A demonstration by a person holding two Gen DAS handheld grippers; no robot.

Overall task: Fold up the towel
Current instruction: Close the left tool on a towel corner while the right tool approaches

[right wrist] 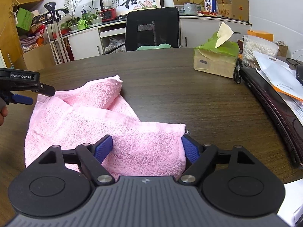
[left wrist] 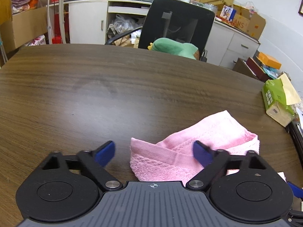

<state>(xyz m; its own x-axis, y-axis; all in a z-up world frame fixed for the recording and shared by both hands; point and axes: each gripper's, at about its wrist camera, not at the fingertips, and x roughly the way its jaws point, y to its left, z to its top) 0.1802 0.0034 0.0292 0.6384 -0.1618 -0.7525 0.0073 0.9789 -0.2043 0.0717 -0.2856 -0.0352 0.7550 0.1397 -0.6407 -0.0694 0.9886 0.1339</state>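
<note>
A pink towel (right wrist: 79, 117) lies loosely crumpled and partly folded on the dark wooden table (right wrist: 189, 98). My right gripper (right wrist: 146, 145) straddles its near right corner. Its left pad rests over the cloth and its right pad stands at the towel's edge, and the cloth is not pinched. My left gripper (left wrist: 153, 151) hangs over the towel's (left wrist: 189, 145) left near corner with its jaws apart. Its right fingertip is above the cloth and its left one above bare table. In the right wrist view, the left gripper (right wrist: 40, 96) comes in from the left edge beside the towel.
A green tissue box (right wrist: 215, 60) stands on the table at the far right. A black flat case (right wrist: 274, 109), a white pouch (right wrist: 280, 75) and a tub of cotton swabs (right wrist: 259, 49) crowd the right edge. A black office chair (right wrist: 151, 28) holding a green plush (left wrist: 174, 47) stands behind the table.
</note>
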